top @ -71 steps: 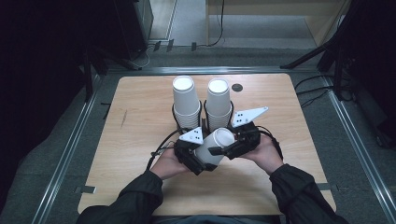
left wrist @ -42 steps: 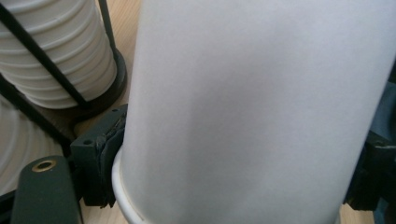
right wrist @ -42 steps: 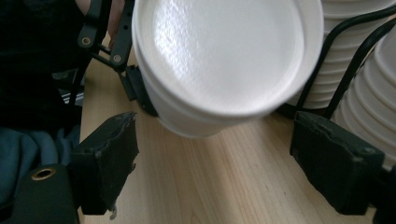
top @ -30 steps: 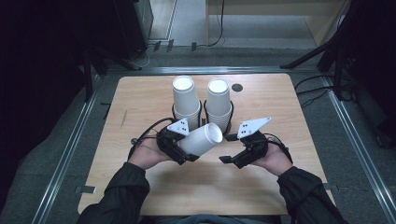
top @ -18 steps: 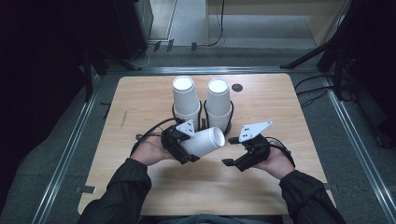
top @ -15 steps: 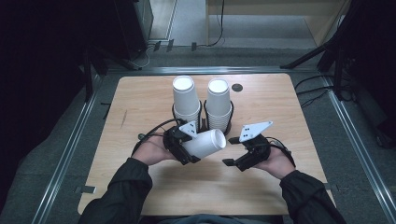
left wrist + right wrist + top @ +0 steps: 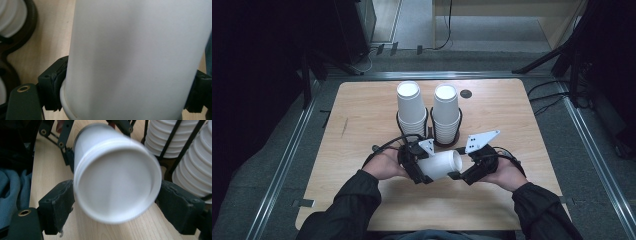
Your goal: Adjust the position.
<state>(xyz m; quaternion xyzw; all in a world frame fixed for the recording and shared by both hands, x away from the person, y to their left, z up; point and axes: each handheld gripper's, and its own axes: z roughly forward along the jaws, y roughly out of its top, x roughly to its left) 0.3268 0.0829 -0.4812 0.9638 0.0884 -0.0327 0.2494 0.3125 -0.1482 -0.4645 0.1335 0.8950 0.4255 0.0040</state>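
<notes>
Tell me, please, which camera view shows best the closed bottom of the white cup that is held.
The right gripper view: the white cup points its round closed bottom straight at that camera, between the right gripper's open jaws. The left gripper view gives its plain side wall, clamped by the left gripper. The high view shows it lying sideways, small.

The left gripper (image 7: pixel 422 167), clamped on the white cup (image 7: pixel 441 165), has carried it rightward and slightly lower than a second ago; the cup's closed end now lies between the jaws of the right gripper (image 7: pixel 458 175); those jaws have just been opening, not pressing the cup; the right hand has not shifted.
</notes>
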